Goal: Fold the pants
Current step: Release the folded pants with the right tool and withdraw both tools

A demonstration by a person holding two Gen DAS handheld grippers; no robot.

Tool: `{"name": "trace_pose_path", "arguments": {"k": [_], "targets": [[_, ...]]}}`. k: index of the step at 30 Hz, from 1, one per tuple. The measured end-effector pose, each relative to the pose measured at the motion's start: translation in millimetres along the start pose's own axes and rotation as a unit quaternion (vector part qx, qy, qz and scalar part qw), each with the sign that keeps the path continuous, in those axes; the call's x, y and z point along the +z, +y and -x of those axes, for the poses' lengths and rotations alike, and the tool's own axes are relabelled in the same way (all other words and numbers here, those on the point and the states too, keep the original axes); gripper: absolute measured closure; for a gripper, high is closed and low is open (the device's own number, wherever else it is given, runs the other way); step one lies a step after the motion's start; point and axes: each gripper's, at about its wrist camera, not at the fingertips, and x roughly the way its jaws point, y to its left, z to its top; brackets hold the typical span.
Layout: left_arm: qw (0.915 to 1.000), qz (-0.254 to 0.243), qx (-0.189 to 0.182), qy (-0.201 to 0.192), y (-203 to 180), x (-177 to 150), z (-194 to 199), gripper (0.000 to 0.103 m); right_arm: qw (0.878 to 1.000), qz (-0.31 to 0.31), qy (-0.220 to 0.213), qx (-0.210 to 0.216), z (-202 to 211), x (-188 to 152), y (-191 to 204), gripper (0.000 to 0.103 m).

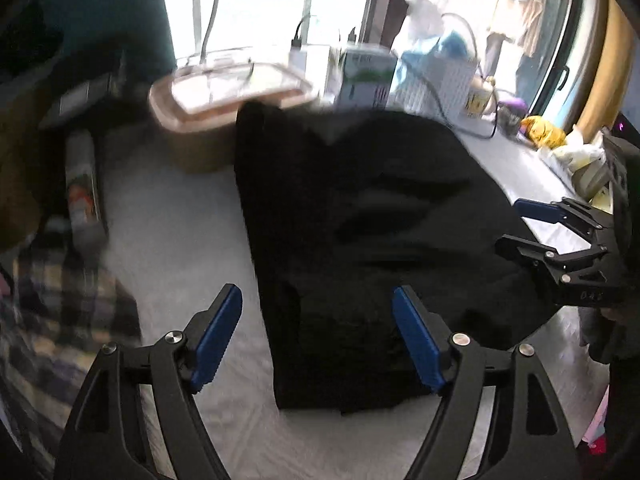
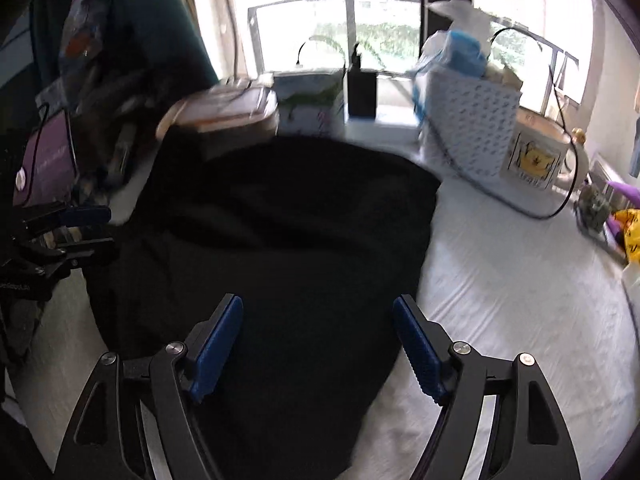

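White sheeted surface carries black pants, folded into a dark block at centre, no pad touching them. Clutter along 12 o'clock: tan box, white basket, mug at 2 o'clock. Plaid cloth at 8 o'clock in left view. Left hand-held gripper jaws wide, nothing gripped. Right hand-held gripper jaws wide, empty above pants.

no legible text — all blurred

Black pants, white sheet, blue-padded claws.
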Motion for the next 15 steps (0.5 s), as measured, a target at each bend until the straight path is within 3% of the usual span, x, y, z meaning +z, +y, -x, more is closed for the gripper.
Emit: {"name": "trace_pose_path", "arguments": {"k": [4,15], "targets": [[0.9998,0.006,0.002,0.016,0,-17,-7,0.024,1.0,0.008,0.019,-0.013,-3,-19,2,0.024],[0.9998,0.011,0.015,0.002,-4,-39,6,0.022,0.999,-0.005,0.028,-0.023,12,-49,-4,0.023]]}}
